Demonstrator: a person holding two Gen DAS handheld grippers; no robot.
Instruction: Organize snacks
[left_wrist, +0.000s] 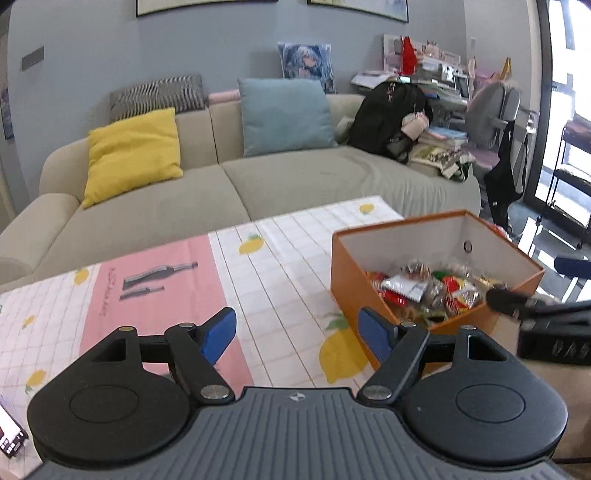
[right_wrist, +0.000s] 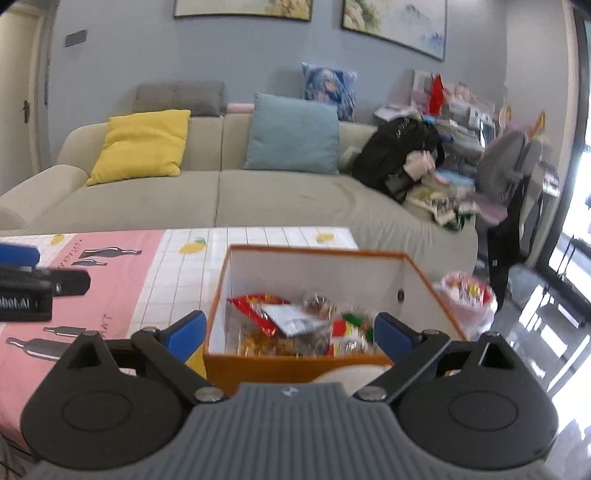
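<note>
An orange box (left_wrist: 351, 273) with white inner walls stands on the table at the right end; it also shows in the right wrist view (right_wrist: 295, 365). Several snack packets (left_wrist: 428, 291) lie inside it, red, silver and clear ones (right_wrist: 295, 325). My left gripper (left_wrist: 297, 332) is open and empty above the tablecloth, just left of the box. My right gripper (right_wrist: 291, 334) is open and empty, hovering over the box's near edge. The right gripper's dark body (left_wrist: 546, 317) shows at the right of the left wrist view.
The table has a pink and white lemon-print cloth (left_wrist: 166, 280). A beige sofa (left_wrist: 258, 177) with yellow and blue cushions stands behind it. A backpack (left_wrist: 388, 114) and clutter sit at the sofa's right. A bag of snacks (right_wrist: 465, 295) lies on the floor past the box.
</note>
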